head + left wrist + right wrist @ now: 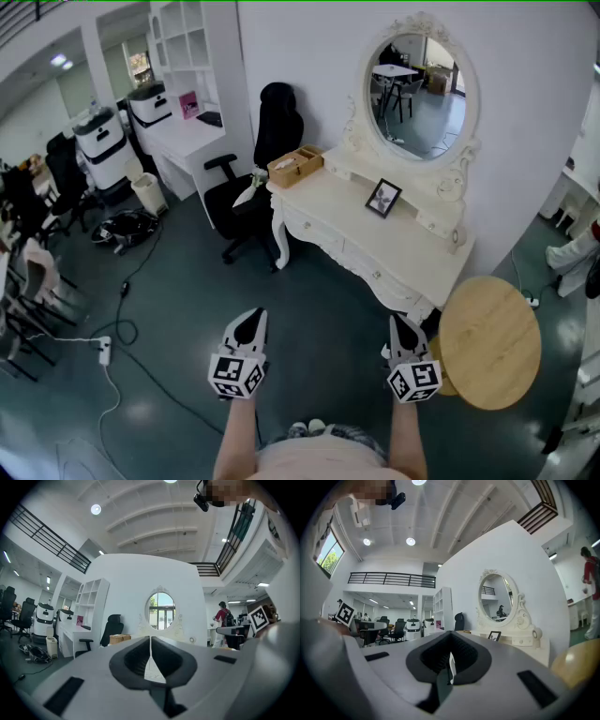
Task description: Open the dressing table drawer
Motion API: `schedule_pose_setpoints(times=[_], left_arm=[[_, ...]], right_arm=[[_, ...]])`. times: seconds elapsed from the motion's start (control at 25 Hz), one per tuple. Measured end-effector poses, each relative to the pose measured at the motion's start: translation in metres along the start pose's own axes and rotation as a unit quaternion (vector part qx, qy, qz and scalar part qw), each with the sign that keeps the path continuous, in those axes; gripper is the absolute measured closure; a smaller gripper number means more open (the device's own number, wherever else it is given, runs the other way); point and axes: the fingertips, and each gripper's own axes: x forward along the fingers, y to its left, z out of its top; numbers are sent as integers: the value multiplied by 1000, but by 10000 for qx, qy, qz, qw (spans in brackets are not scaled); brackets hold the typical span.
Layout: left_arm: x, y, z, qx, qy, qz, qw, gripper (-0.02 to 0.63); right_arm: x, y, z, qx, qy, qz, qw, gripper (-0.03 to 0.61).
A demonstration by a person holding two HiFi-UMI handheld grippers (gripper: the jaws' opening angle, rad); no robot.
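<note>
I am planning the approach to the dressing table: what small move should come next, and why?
Probably step closer and bring the right gripper toward the drawers of the dressing table. Both it and the left gripper hang shut and empty over the floor, well short of the table.

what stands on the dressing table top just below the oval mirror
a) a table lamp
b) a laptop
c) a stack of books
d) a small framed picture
d: in the head view a small framed picture stands upright on the dressing table top, just in front of the oval mirror.
</note>
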Motion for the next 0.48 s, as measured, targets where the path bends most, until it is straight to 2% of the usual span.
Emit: schedule_pose_setpoints(times=[0.48], left_arm=[[1,-4,-3,-38,71,-46,10000,581]], right_arm=[[-1,7,-1,11,18,87,10000,568]])
